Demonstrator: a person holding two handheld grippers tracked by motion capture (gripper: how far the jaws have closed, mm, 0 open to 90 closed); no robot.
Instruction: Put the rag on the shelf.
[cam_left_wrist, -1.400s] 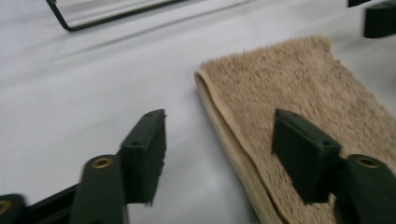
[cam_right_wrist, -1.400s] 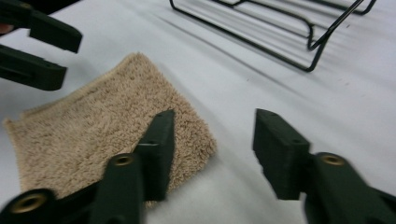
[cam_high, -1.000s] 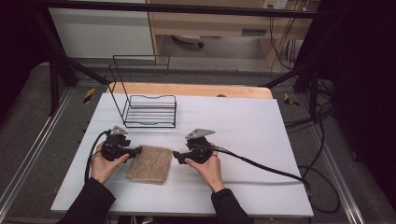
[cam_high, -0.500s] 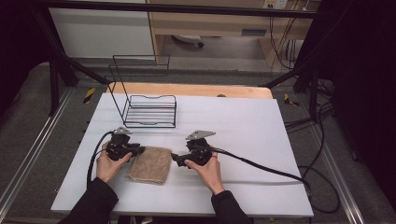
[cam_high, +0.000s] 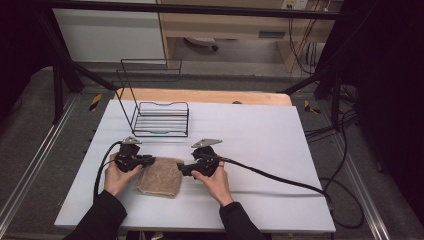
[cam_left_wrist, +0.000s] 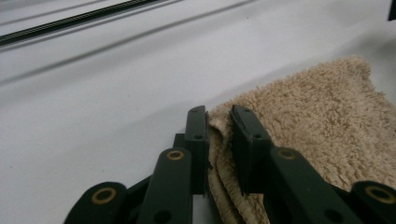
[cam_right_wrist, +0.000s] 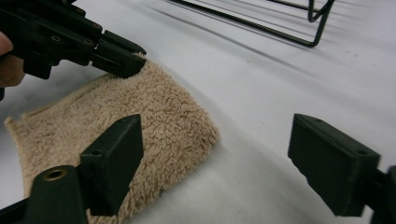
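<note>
Two grippers work at a folded beige towel (cam_high: 161, 176) that lies flat on the white tabletop (cam_high: 260, 135), between the person's hands. The left gripper (cam_left_wrist: 219, 123) has just been closing its jaws, and in the left gripper view they stand narrow, with the towel's folded edge (two plush layers, one over the other) pinched between them. From that view the rest of the towel spreads away to the right of the jaws and beyond their tips, while bare tabletop runs off to their left.

The right gripper (cam_right_wrist: 229, 154) keeps its jaws wide apart with nothing gripped between them. In the right gripper view, the nearer jaw hovers over the towel's corner, the towel stretches off to the left of it, and the other jaw stands over bare tabletop, well clear of the cloth. Past the tips of these jaws, the left gripper (cam_right_wrist: 122, 58) shows at the towel's far edge, biting on the fabric.

From the high view, the left gripper (cam_high: 148, 161) sits at the towel's upper left corner and the right gripper (cam_high: 181, 170) at its right edge. A black wire rack (cam_high: 161, 119) stands farther off, beyond both pairs of jaws, apart from the towel.
</note>
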